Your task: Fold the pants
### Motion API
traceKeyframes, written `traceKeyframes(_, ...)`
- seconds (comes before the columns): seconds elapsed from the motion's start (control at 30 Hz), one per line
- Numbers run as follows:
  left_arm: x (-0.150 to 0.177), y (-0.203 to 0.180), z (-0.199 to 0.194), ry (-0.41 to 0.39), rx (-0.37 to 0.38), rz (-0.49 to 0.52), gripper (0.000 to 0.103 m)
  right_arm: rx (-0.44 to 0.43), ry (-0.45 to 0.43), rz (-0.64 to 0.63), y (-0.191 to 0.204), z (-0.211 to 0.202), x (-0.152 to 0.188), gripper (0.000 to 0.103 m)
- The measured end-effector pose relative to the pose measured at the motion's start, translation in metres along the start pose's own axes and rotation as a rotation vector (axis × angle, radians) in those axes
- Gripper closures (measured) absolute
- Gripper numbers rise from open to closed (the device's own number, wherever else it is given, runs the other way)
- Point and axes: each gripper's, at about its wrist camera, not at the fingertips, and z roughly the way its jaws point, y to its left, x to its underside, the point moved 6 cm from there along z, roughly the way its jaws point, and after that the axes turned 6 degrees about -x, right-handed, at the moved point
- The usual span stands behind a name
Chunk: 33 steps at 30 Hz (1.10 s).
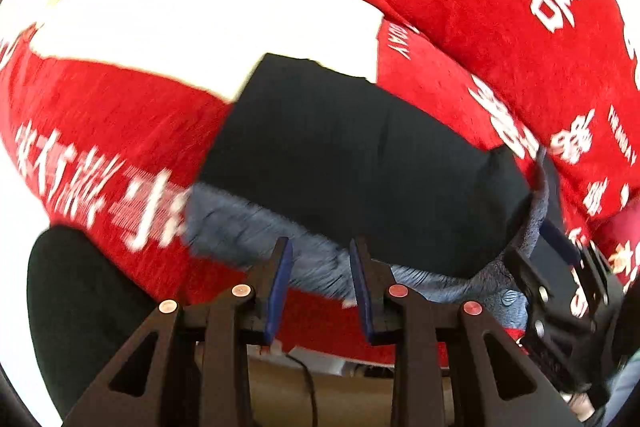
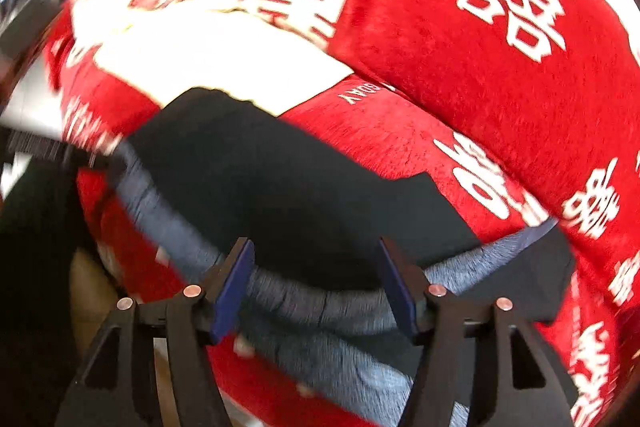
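Where the grey fleecy lining (image 2: 316, 303) of the pants (image 2: 280, 187) turns out along their nearest edge, both grippers hang over it with nothing clamped. The left gripper (image 1: 322, 287) has its blue pads a modest gap apart, the fleecy edge showing in the gap just beyond the tips; no cloth is pinched. The right gripper (image 2: 316, 291) stands with its jaws spread wide, the grey band lying across the space between the pads, which do not press on it. In the left wrist view the right gripper (image 1: 560, 291) also shows at the pants' right-hand end, beside a lifted flap of the lining.

The pants, dark navy outside, lie folded into a broad flat block on a red blanket (image 2: 460, 47) printed with white characters. Just past the pants' far edge a white cloth (image 1: 192, 15) lies on the blanket, its near corner tucked under or touching the dark fabric. Beyond that the blanket rises in a thick red fold. Both views are blurred.
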Motion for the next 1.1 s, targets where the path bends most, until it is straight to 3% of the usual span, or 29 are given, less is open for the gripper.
traceKeyframes(0.03, -0.004, -0.006, 0.004, -0.003, -0.007, 0.015, 0.072, 0.003, 0.034, 0.043, -0.006, 0.011, 0.003, 0.035)
traceKeyframes(0.07, -0.008, -0.015, 0.010, 0.001, -0.018, 0.038, 0.051, 0.011, 0.080, 0.082, -0.013, 0.022, 0.007, 0.035)
traceKeyframes(0.1, -0.009, -0.023, 0.020, 0.020, -0.040, 0.068, 0.018, 0.028, 0.137, 0.124, -0.020, 0.033, 0.016, 0.035)
traceKeyframes(0.13, -0.010, -0.026, 0.026, 0.029, -0.059, 0.079, 0.014, 0.041, 0.185, 0.162, -0.026, 0.038, 0.027, 0.035)
traceKeyframes(0.23, 0.002, -0.037, 0.049, 0.071, -0.117, 0.155, 0.014, -0.003, 0.153, 0.228, -0.034, 0.021, 0.043, 0.036)
traceKeyframes(0.3, 0.006, -0.040, 0.047, 0.028, -0.142, 0.182, 0.013, 0.001, 0.101, 0.265, -0.046, -0.005, 0.042, 0.035)
traceKeyframes(0.37, 0.007, -0.045, 0.045, 0.043, -0.147, 0.194, 0.013, 0.053, 0.049, 0.309, -0.072, -0.023, 0.032, 0.031)
traceKeyframes(0.4, 0.006, -0.047, 0.044, 0.048, -0.147, 0.191, 0.013, 0.106, 0.030, 0.345, -0.093, -0.030, 0.026, 0.023)
traceKeyframes(0.47, 0.003, -0.058, 0.041, 0.042, -0.135, 0.194, 0.013, 0.195, 0.022, 0.430, -0.138, -0.033, 0.016, 0.017)
traceKeyframes(0.53, 0.001, -0.076, 0.042, 0.042, -0.130, 0.226, 0.013, 0.248, 0.069, 0.530, -0.188, -0.017, 0.006, 0.016)
traceKeyframes(0.63, 0.007, -0.094, 0.044, 0.054, -0.130, 0.283, 0.013, 0.310, 0.233, 0.691, -0.252, 0.025, 0.003, 0.016)
traceKeyframes(0.8, 0.017, -0.109, 0.050, 0.057, -0.161, 0.343, 0.013, 0.320, 0.452, 0.785, -0.287, 0.078, 0.028, 0.017)
traceKeyframes(0.83, 0.016, -0.108, 0.051, 0.059, -0.159, 0.343, 0.013, 0.303, 0.450, 0.801, -0.289, 0.081, 0.031, 0.022)
traceKeyframes(0.87, 0.015, -0.108, 0.051, 0.063, -0.153, 0.340, 0.013, 0.295, 0.393, 0.815, -0.289, 0.075, 0.029, 0.052)
traceKeyframes(0.9, 0.014, -0.107, 0.051, 0.066, -0.149, 0.336, 0.013, 0.303, 0.384, 0.812, -0.288, 0.067, 0.029, 0.090)
traceKeyframes(0.97, 0.013, -0.108, 0.053, 0.069, -0.147, 0.332, 0.013, 0.263, 0.307, 0.832, -0.282, 0.041, 0.030, 0.097)
traceKeyframes(1.1, 0.013, -0.117, 0.051, 0.068, -0.138, 0.343, 0.013, 0.304, 0.119, 0.915, -0.273, -0.040, 0.071, 0.097)
